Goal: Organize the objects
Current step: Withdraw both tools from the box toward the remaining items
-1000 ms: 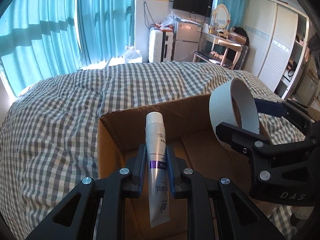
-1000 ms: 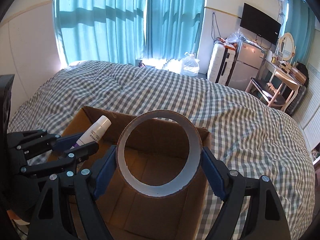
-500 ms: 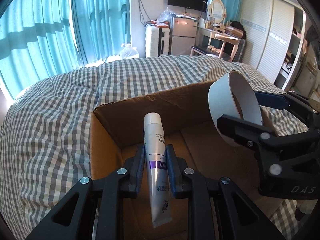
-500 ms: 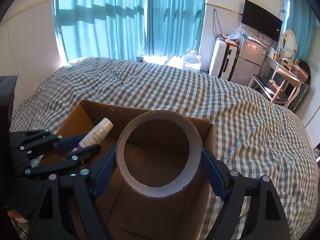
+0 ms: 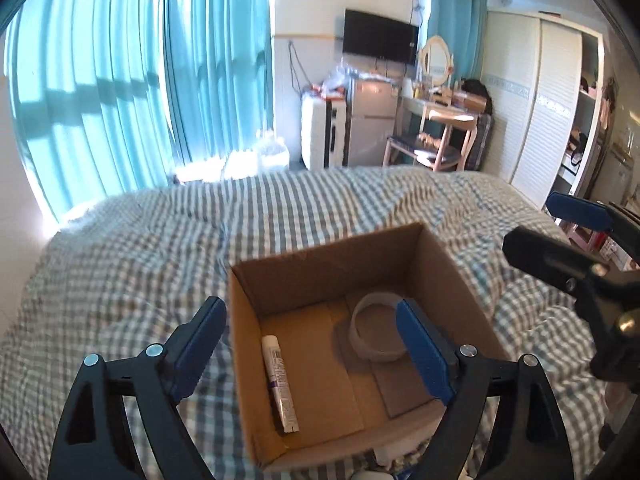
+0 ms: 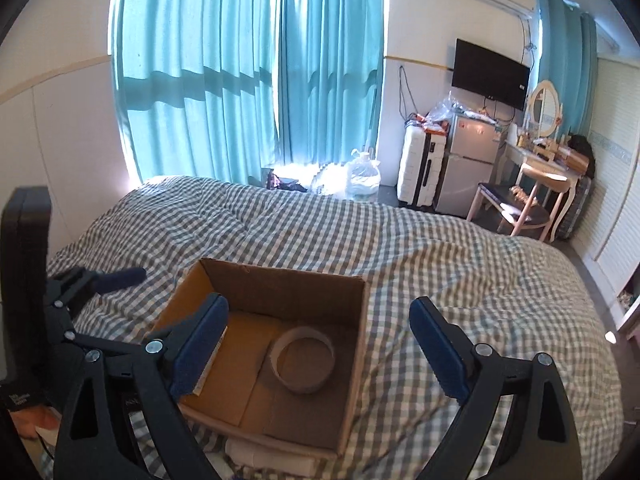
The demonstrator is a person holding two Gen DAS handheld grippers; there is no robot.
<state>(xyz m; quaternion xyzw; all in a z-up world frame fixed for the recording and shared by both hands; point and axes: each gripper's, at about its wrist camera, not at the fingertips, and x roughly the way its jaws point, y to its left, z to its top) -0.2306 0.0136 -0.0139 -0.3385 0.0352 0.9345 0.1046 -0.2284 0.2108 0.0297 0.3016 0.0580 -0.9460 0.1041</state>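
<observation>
An open cardboard box sits on the checked bed; it also shows in the right wrist view. A white tube lies on the box floor at its left side. A tape roll lies flat on the floor at the right, also in the right wrist view. My left gripper is open and empty above the box. My right gripper is open and empty above the box; it also shows at the right of the left wrist view.
The checked duvet spreads around the box. Teal curtains, a white suitcase, a small fridge and a chair stand beyond the bed. White things lie under the box's near edge.
Both grippers have opened and lifted back. The tube and the tape roll, held before, now lie on the box floor.
</observation>
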